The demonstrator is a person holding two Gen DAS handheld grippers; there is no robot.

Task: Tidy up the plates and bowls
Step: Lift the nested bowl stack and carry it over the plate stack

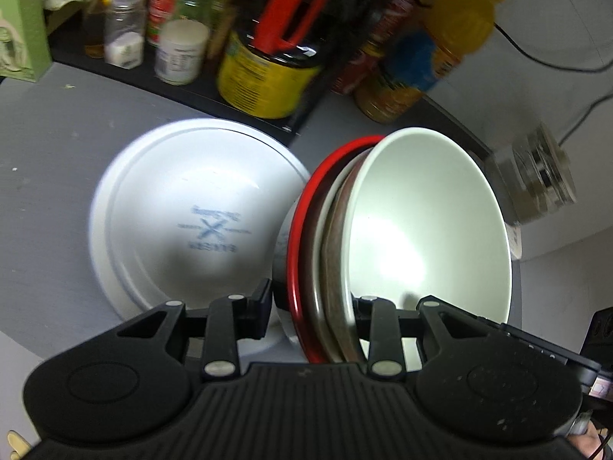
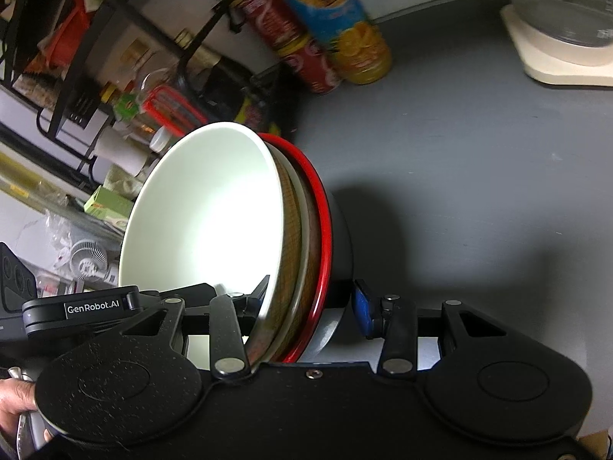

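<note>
Over the grey surface (image 2: 479, 161), both the left claw (image 1: 312, 306) and right claw (image 2: 306, 299) are clamping one nested bowl stack (image 1: 421, 222), each partly closed on its rim.

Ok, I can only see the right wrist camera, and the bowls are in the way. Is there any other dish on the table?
Observer: Yes, a white dish lies on the grey table, just left of the nested bowls in the left wrist view.
Operator: Is it plain white?
Observer: No, a blurry blue stamp sits in its middle.
Operator: Is the other gripper holding my bowls too?
Observer: Yes, the left gripper clamps their near rims, one finger inside the top bowl and one outside the stack.
</note>
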